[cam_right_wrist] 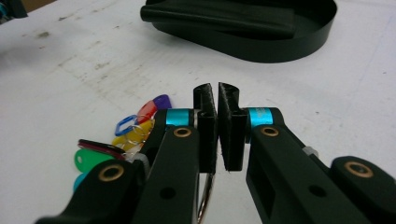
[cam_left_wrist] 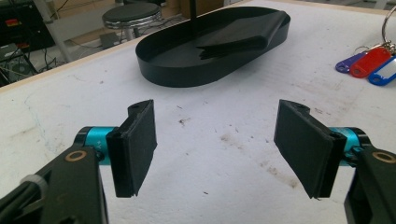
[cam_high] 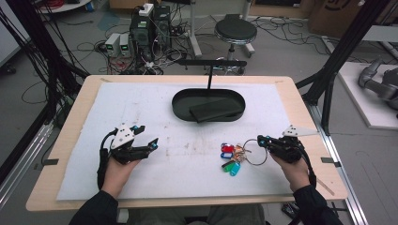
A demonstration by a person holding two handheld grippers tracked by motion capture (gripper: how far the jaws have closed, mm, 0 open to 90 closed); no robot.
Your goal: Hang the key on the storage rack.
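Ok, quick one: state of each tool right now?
Left tool: open, jaws wide apart, nothing between them.
Right tool: shut on the key ring of the coloured key tags.

Black sleeves (cam_high: pixel 96 209), black tool (cam_left_wrist: pixel 219 149) with cyan collars, brass screws, grey three-cornered plate (cam_high: pixel 123 136), trailing black cable (cam_high: pixel 101 161)

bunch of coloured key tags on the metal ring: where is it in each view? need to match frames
High view: the bunch of coloured plastic key tags on a metal ring lies right of centre on the white mat, at the right tool.
Left gripper view: at the right edge, upper part.
Right gripper view: lower left, beside the closed jaws.
Shared landmark: the black oval tray, beyond the tags.
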